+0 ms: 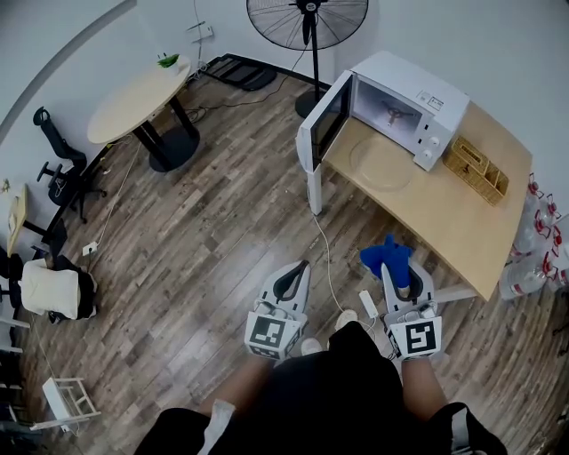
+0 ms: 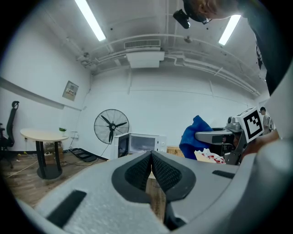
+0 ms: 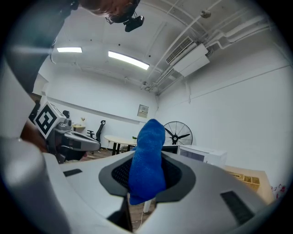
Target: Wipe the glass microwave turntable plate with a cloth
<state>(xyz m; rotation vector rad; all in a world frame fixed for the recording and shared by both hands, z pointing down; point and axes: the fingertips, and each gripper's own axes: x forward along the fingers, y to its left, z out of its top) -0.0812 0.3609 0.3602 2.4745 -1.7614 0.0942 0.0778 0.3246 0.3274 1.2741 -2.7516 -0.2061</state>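
Observation:
The glass turntable plate (image 1: 380, 163) lies on the wooden table (image 1: 462, 222) in front of the white microwave (image 1: 404, 107), whose door hangs open. My right gripper (image 1: 392, 271) is shut on a blue cloth (image 1: 388, 257), which sticks up between its pads (image 3: 147, 162). My left gripper (image 1: 291, 283) is shut with nothing in it, its pads (image 2: 151, 171) pressed together. Both grippers are held over the floor, short of the table's near edge. The blue cloth (image 2: 194, 135) also shows in the left gripper view, at the right.
A wicker basket (image 1: 476, 169) sits on the table beside the microwave. A standing fan (image 1: 308, 22) is behind it, a round table (image 1: 138, 98) at the far left, office chairs (image 1: 58, 173) along the left wall. A cable (image 1: 324, 253) trails across the wood floor.

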